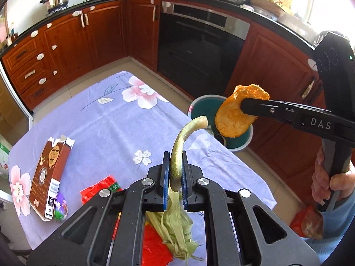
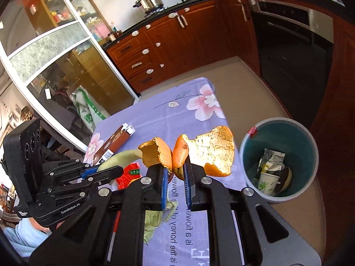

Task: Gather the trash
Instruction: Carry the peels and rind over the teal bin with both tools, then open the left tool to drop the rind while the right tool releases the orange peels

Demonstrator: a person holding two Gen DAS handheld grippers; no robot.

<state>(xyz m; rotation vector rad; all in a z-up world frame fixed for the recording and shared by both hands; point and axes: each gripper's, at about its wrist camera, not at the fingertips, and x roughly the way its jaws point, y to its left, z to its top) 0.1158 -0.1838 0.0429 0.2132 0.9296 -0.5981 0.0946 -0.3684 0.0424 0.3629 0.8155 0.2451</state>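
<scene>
While both grippers clamp scraps, left gripper point(image 1: 175, 173) corn husk point(image 1: 177, 155), right gripper point(image 2: 177, 173) orange peel point(image 2: 213, 150), floral tablecloth point(image 1: 106, 119), wooden cabinets point(image 1: 66, 44).

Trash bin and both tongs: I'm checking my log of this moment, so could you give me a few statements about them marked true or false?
1. The right tongs grip an orange peel. True.
2. The left tongs are open with nothing in them. False: they are shut on a corn husk whose stem curves up past the fingertips.
3. The trash bin already holds trash, including a paper cup. True.
4. The brown carton is inside the bin. False: it lies on the floral tablecloth.
5. The bin stands on the table. False: it stands on the floor beside the table.
</scene>
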